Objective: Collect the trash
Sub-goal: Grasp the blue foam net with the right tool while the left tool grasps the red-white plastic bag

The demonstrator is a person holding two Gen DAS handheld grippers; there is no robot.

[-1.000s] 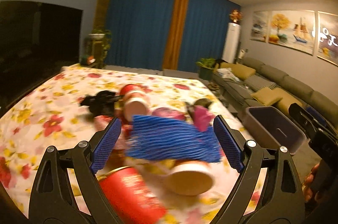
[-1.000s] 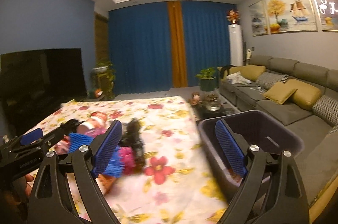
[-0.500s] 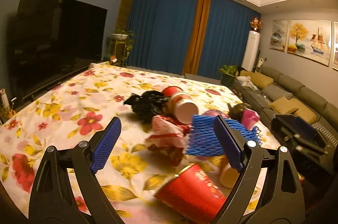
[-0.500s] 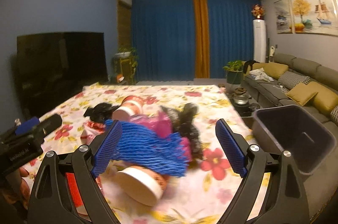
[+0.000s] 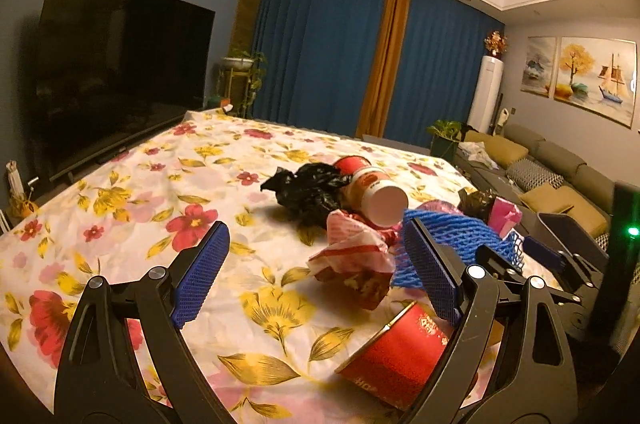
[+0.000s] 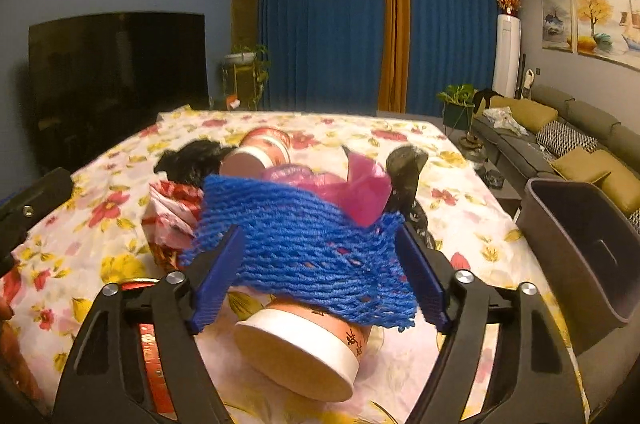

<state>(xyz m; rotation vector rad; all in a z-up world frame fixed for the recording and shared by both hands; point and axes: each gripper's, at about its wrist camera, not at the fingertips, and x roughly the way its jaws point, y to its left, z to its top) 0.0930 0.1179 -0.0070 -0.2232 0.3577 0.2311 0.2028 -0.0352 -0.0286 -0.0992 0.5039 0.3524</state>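
Observation:
A pile of trash lies on the flowered tablecloth (image 5: 160,192). My right gripper (image 6: 320,230) is closing around a blue foam net (image 6: 308,244); the net spans from pad to pad, still resting on the pile. Under the net lies a paper cup (image 6: 300,348) on its side. Behind it are a pink bag (image 6: 360,188), a black bag (image 5: 308,188) and another tipped cup (image 5: 372,184). My left gripper (image 5: 314,228) stands open over the cloth with nothing between its fingers. A red-and-white wrapper (image 5: 352,252) lies just ahead of it, and a red cup (image 5: 400,356) lies by its right finger.
A dark plastic bin (image 6: 580,244) stands off the table's right edge. A sofa (image 6: 560,128) runs along the right wall, and a large television (image 5: 112,72) fills the left wall. Bare cloth stretches to the left of the pile.
Both grippers have swung left, and the right one has dropped onto the pile. The right jaws have narrowed around the blue net. The left gripper has drifted left off the net.

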